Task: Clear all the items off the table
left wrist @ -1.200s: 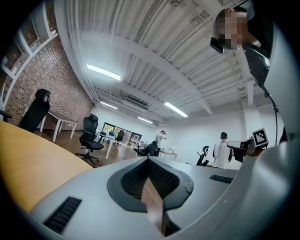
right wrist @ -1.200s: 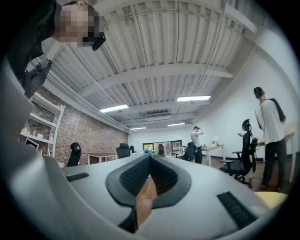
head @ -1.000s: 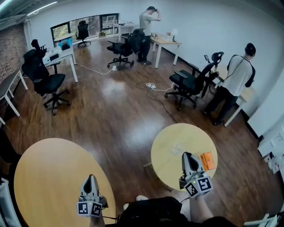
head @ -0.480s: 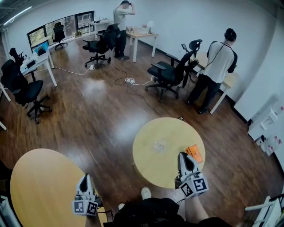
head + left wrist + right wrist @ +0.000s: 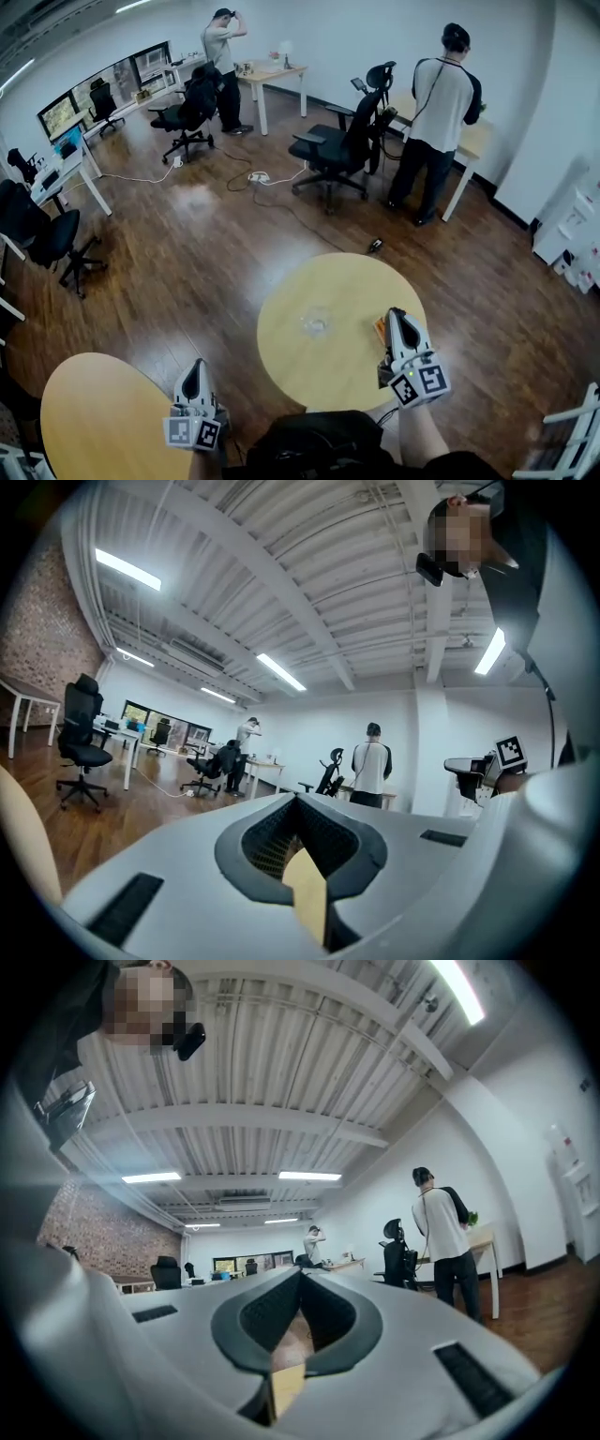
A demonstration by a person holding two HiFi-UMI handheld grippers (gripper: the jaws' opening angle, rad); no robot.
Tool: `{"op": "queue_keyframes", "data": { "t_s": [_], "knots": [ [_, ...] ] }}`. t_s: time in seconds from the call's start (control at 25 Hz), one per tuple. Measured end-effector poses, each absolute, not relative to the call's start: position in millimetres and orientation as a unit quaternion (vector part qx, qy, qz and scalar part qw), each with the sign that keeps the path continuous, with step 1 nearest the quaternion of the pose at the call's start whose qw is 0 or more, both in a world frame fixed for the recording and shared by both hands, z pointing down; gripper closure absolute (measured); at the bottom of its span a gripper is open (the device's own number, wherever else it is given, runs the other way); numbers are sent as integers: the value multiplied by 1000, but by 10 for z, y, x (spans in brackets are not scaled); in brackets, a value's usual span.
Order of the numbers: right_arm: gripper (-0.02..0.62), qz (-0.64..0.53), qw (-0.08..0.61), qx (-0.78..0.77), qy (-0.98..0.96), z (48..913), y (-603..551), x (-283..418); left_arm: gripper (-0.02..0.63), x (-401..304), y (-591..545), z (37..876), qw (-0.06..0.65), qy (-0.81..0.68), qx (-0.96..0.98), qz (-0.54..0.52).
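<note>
a small clear object [image 5: 316,324] lies near the middle of the round wooden table [image 5: 281,361]; it is too small to tell what it is. an orange item [image 5: 379,329] lies toward the table's right side, partly hidden behind the tip of the right gripper [image 5: 397,315]. that gripper hangs over the table's right edge with its jaws pressed together and nothing between them, as the right gripper view [image 5: 300,1279] shows. the left gripper [image 5: 193,367] is off the table, over the dark wood floor [image 5: 187,262] between this table and a second round table [image 5: 94,412] at the lower left. its jaws are closed too, on nothing [image 5: 295,803]. both grippers point out across the room. beyond the table stands a black office chair [image 5: 336,150], and next to it a person in a white top [image 5: 441,103] faces a desk by the wall. another person [image 5: 223,56] stands far back by a desk.
</note>
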State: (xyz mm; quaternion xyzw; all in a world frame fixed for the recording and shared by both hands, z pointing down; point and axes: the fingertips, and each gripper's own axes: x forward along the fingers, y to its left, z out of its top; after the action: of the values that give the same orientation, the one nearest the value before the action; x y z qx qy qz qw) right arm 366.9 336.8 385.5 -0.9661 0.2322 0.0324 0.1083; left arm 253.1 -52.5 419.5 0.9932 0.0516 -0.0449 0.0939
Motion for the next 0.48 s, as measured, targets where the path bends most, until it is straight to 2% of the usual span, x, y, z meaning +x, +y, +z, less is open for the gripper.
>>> {"op": "queue_keyframes", "data": {
  "t_s": [0.2, 0.48],
  "knots": [
    [591, 26, 118, -975, 189, 3902, 3958, 3762, 604, 3040, 228, 4361, 87, 113, 990, -14],
    [591, -25, 123, -983, 135, 4343, 4391, 3656, 604, 3601, 838, 4622, 43, 174, 984, 18]
  ]
}}
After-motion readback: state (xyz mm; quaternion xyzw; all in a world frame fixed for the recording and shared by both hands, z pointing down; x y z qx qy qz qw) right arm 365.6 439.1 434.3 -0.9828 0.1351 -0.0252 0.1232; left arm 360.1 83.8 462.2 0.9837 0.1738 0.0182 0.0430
